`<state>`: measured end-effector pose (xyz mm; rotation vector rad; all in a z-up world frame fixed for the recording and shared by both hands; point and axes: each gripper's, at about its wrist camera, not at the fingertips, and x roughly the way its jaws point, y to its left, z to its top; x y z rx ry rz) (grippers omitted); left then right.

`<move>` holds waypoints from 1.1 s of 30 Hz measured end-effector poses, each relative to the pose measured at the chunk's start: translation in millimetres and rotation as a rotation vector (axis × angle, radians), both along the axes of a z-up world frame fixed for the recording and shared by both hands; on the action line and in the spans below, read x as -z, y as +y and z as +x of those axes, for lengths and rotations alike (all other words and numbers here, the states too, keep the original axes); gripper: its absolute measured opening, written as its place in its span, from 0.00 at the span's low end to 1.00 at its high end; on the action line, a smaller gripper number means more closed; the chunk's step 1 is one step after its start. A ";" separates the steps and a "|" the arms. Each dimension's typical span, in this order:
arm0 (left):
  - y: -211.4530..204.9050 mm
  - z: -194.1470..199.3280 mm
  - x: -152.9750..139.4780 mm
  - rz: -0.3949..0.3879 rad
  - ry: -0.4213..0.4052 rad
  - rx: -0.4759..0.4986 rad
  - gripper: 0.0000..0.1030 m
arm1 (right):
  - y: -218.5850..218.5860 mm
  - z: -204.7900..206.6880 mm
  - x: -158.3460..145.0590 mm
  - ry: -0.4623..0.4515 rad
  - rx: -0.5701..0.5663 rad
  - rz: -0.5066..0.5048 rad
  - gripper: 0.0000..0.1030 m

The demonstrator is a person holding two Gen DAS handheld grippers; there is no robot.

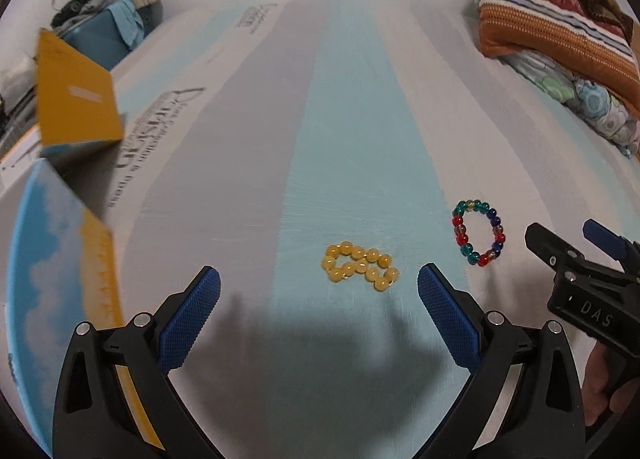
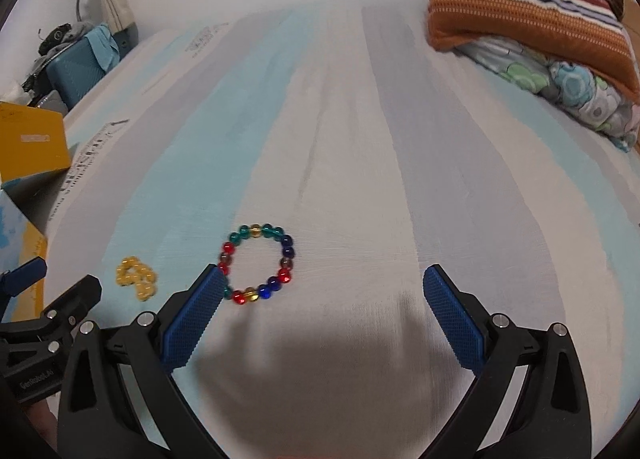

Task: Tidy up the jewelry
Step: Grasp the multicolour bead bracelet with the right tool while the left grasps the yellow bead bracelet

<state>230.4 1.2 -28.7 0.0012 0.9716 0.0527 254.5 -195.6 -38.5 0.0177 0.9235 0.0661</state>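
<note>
Two beaded bracelets lie flat on a bed sheet [image 1: 352, 107] striped in pale blue, grey and white. In the left wrist view the yellow bracelet [image 1: 360, 267], folded into a loose figure-eight, sits low at centre, just ahead of the left gripper [image 1: 319, 287], whose blue-padded fingers are spread wide with nothing between them. To its right, apart from it, the multicoloured bracelet [image 1: 479, 233] forms an open ring of red, blue, green and amber beads. In the right wrist view that ring lies at lower centre, its lower left edge just beside the left finger of the right gripper [image 2: 324, 287], which is also spread wide and empty. An open yellow and blue box [image 1: 76, 107] stands at the left edge. Folded striped and floral blankets [image 1: 552, 31] are piled at the upper right.
</note>
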 end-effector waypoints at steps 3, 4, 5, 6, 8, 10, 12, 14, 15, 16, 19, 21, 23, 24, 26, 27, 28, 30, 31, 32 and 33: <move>0.9 12.4 12.0 -0.022 0.015 -0.005 0.94 | -1.3 10.5 9.5 0.019 0.000 -0.006 0.93; 0.8 14.9 15.0 -0.022 0.019 -0.002 0.94 | -0.7 12.8 11.4 0.021 -0.003 -0.007 0.93; -0.1 17.8 18.3 -0.020 0.024 -0.002 0.94 | 0.1 15.3 13.8 0.024 -0.008 -0.010 0.93; -1.5 21.4 22.2 -0.015 0.030 0.002 0.94 | 1.1 17.6 16.5 0.027 -0.010 -0.017 0.93; -3.6 26.0 25.5 -0.011 0.030 0.005 0.94 | 3.2 20.7 20.4 0.032 -0.012 -0.028 0.93; -5.4 30.8 27.5 -0.005 0.028 0.007 0.94 | 4.7 23.1 24.2 0.035 -0.015 -0.033 0.93; -5.9 34.9 29.3 -0.002 0.028 0.009 0.94 | 3.7 26.2 27.5 0.040 -0.017 -0.033 0.93; -5.5 37.6 32.2 0.002 0.031 0.009 0.94 | 3.3 29.6 31.6 0.046 -0.015 -0.033 0.93; -4.4 39.4 35.5 0.007 0.037 0.003 0.94 | 2.9 31.0 33.0 0.047 -0.016 -0.029 0.93; -3.4 40.5 38.2 0.005 0.044 -0.001 0.94 | 2.7 32.4 35.0 0.050 -0.017 -0.025 0.92; 1.2 43.4 46.9 -0.009 0.065 -0.012 0.93 | 2.4 35.4 40.5 0.062 -0.023 -0.027 0.86; 0.5 43.1 49.8 -0.005 0.067 -0.014 0.91 | 3.1 36.6 44.1 0.071 -0.029 -0.026 0.84; -0.9 41.6 51.1 -0.003 0.069 -0.019 0.86 | 5.8 36.3 46.7 0.069 -0.032 -0.039 0.83; -1.7 40.7 50.8 -0.001 0.068 -0.022 0.80 | 7.3 36.1 47.6 0.066 -0.034 -0.048 0.81; -3.4 38.6 49.3 0.007 0.070 -0.020 0.70 | 9.7 34.6 48.0 0.065 -0.042 -0.050 0.76; -3.7 37.5 48.2 0.007 0.073 -0.016 0.65 | 10.9 34.0 47.8 0.065 -0.048 -0.051 0.72; -4.0 36.7 48.0 0.007 0.074 -0.014 0.61 | 12.8 33.5 47.9 0.063 -0.057 -0.054 0.70; -3.7 35.0 47.5 0.010 0.079 -0.009 0.51 | 15.2 32.4 48.2 0.064 -0.071 -0.056 0.61; -4.0 33.9 47.0 0.013 0.081 -0.005 0.48 | 17.1 31.4 48.4 0.064 -0.078 -0.056 0.59; -4.7 33.3 46.6 0.015 0.081 -0.002 0.42 | 18.7 30.6 48.4 0.065 -0.084 -0.055 0.53; -5.0 32.2 45.9 0.014 0.084 0.006 0.36 | 19.6 30.1 48.2 0.066 -0.089 -0.054 0.48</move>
